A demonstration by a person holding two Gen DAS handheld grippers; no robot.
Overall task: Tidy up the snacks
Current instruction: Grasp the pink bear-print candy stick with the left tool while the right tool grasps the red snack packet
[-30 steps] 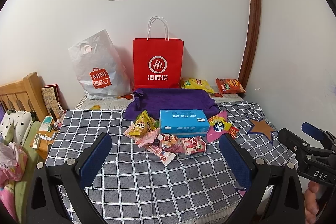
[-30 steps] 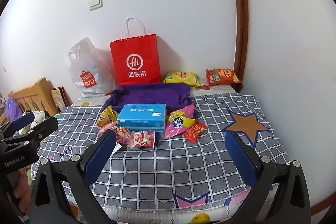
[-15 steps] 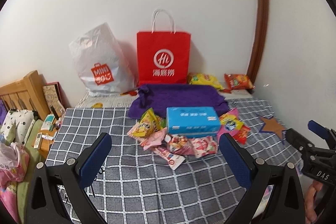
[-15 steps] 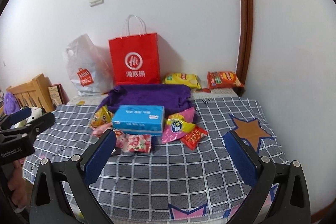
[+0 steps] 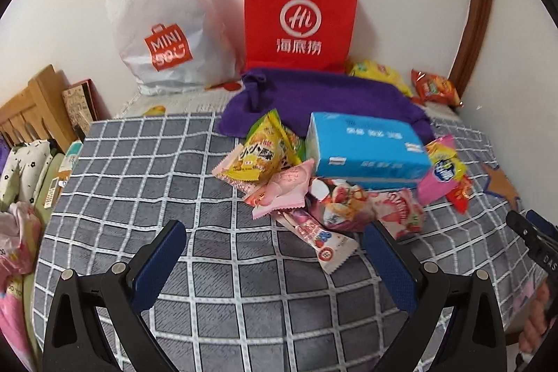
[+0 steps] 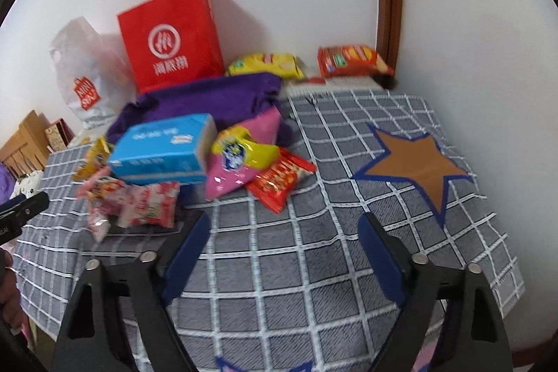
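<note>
reaching for the heap is where trouble could start: the snacks (image 5: 314, 183) lie overlapped on the checked blanket (image 5: 146, 183) of the bed, in front of a purple cloth (image 5: 314, 93), and several are pinned under or against the blue tissue pack (image 5: 366, 149). the left gripper (image 5: 275, 250) hangs spread wide and empty, its nearest target the long white-and-pink packet (image 5: 324, 243) just ahead of its tips. the right gripper (image 6: 282, 239) is also empty, its jaws closing with only blanket between them, the red packet (image 6: 279, 180) near ahead. pinching too low would likely catch blanket folds. tugging a packet from under the tissue pack could drag its neighbours or tip the pack. slick foil may slip. both grippers working one small heap risk bumping. two more packets, yellow (image 6: 265, 65) and orange (image 6: 348, 60), sit apart by the wall beside the red paper bag (image 5: 300, 20) and are easily missed.
</note>
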